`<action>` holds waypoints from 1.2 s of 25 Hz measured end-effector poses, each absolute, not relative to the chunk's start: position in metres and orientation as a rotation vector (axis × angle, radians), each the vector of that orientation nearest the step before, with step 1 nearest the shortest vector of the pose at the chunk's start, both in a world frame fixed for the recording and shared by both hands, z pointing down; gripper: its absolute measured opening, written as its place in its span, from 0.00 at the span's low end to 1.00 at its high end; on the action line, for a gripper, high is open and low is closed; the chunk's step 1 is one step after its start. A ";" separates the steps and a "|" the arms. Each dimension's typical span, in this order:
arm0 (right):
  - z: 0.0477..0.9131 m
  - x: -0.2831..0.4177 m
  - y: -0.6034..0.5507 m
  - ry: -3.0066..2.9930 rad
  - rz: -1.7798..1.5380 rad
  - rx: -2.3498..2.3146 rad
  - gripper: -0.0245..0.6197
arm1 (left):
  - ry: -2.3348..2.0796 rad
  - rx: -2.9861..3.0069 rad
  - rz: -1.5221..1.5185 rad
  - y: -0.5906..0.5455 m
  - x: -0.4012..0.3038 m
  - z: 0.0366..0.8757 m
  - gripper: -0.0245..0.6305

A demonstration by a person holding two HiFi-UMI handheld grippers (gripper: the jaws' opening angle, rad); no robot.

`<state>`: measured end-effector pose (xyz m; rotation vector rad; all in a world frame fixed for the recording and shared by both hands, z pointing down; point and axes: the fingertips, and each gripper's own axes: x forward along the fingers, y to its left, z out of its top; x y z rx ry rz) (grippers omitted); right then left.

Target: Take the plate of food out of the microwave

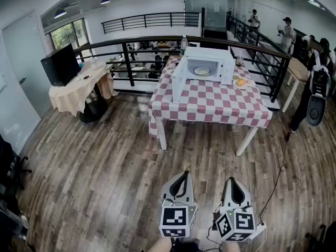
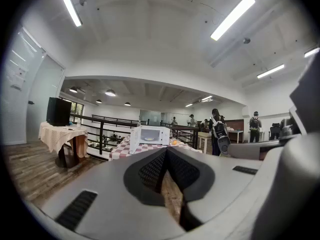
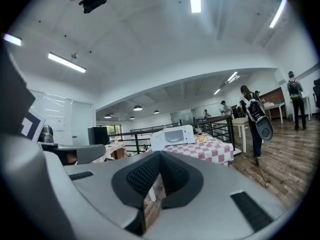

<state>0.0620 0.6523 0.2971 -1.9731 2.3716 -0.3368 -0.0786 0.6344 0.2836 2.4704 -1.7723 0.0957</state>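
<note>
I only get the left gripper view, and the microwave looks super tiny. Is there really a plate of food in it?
Observer: Yes. In the head view the microwave has its door swung open, and a plate with something pale yellow sits inside.
Operator: What about my other gripper's jaws? I can't see them!
Observer: The right gripper is shut, with nothing between its jaws.
Operator: Are we close to the table?
Observer: No. In the head view the left gripper and the right one sit side by side, with a wide stretch of wood floor between them and the table.
</note>
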 end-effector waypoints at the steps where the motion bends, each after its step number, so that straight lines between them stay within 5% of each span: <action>1: 0.297 0.063 0.652 2.375 -0.330 -1.972 0.02 | -1.774 2.470 0.093 0.634 -0.078 0.284 0.05; 30: 0.320 0.106 0.626 2.412 -0.391 -1.895 0.02 | -1.836 2.403 0.125 0.612 -0.037 0.304 0.05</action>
